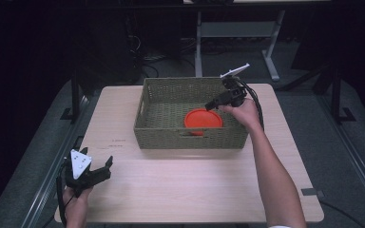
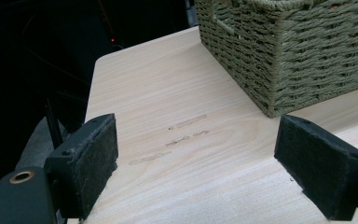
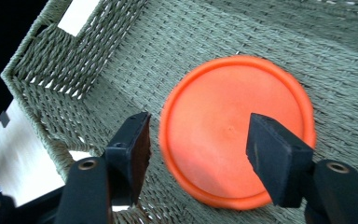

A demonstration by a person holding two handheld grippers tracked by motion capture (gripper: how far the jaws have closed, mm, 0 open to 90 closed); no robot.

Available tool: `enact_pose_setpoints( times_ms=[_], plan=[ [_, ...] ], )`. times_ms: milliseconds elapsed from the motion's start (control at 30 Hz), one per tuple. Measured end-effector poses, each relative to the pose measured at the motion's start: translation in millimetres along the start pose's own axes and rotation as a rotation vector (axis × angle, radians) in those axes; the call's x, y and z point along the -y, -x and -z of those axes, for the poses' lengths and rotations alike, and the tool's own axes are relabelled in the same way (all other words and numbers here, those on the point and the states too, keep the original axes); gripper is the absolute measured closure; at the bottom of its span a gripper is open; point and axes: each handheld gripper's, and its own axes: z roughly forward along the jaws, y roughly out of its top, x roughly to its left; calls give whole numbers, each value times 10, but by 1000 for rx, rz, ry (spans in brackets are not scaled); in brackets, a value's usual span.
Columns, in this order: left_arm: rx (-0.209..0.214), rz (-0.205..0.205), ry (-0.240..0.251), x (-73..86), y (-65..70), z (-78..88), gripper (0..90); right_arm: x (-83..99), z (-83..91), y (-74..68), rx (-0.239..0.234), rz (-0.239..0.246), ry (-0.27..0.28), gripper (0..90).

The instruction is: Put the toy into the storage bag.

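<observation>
An orange round disc [image 1: 203, 118] lies flat on the floor of a green woven basket [image 1: 190, 137], toward its front right. My right gripper [image 1: 210, 106] reaches into the basket from the right and hangs just above the disc. In the right gripper view its jaws [image 3: 198, 123] stand apart over the disc [image 3: 223, 116] without pressing on it, and the disc's left edge is blurred. My left gripper [image 1: 108, 166] rests low at the table's front left corner. It is open with nothing between its jaws [image 2: 198, 126], which point toward the basket's near corner [image 2: 298, 56].
The basket stands at the back middle of a light wooden table [image 1: 195, 180], with handle slots in its walls [image 3: 98, 70]. Dark floor, cables and a metal stand's legs [image 1: 271, 66] lie beyond the far edge. A small dark tag [image 1: 312, 192] sits at the front right.
</observation>
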Motion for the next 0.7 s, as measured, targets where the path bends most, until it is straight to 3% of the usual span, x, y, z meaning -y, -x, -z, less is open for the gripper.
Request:
enact_pose_setpoints(
  times_ms=[133, 200, 567, 700],
  plan=[
    [0, 5, 4, -4, 2, -2, 127, 30, 20, 11, -20, -7, 5, 369],
    [4, 2, 1, 0, 8, -7, 127, 56, 40, 10, -52, -8, 0, 358],
    [-5, 7, 6, -5, -5, 5, 127, 108, 220, -105, -66, 24, 23, 333],
    [1, 3, 5, -8, 7, 5, 128, 142, 281, -146, -99, 15, 33, 327]
  ],
)
